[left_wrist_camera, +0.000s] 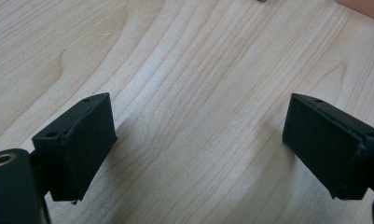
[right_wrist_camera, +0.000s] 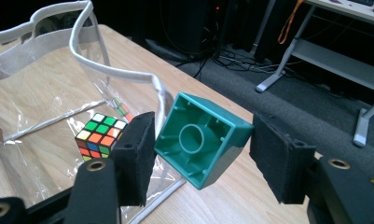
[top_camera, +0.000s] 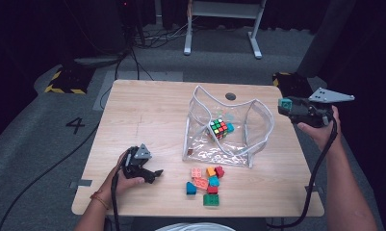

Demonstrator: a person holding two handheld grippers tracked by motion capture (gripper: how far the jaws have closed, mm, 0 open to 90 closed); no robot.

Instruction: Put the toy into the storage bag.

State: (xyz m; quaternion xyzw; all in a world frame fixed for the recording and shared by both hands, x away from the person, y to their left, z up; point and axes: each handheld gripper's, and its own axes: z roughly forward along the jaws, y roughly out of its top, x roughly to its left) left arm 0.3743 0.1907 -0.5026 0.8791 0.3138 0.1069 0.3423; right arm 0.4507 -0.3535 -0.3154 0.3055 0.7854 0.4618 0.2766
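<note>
The fingers (left_wrist_camera: 82, 149) of the left gripper (top_camera: 147, 174) are spread wide, released, with nothing but bare wood grain seen between them in the left gripper view. That gripper is held low over the near left part of the table (top_camera: 147, 115), in the left hand (top_camera: 124, 179).

Just right of it, near the front edge, a cluster of bricks (top_camera: 206, 184) is laid on the table: a blue one at the left, pink and orange ones behind it, red and teal ones in the middle, a green one nearest.

Beyond the cluster, a clear bag (top_camera: 229, 130) with white piping is spread at mid table, its mouth gaping upward. A cube (top_camera: 219, 128) with coloured squares is seen inside it; in the right gripper view the cube (right_wrist_camera: 100, 135) is lying on the bag's floor.

At the far right, beyond the table's right edge and raised well above it, the right gripper (top_camera: 289, 107) is held in the right hand (top_camera: 320, 129). A teal brick (right_wrist_camera: 203, 140) is grasped between its fingers (right_wrist_camera: 135, 156), tilted, with its hollow underside turned toward the camera. In the high view that brick (top_camera: 286, 103) is seen at the gripper's tip, to the right of the bag and apart from it.
</note>
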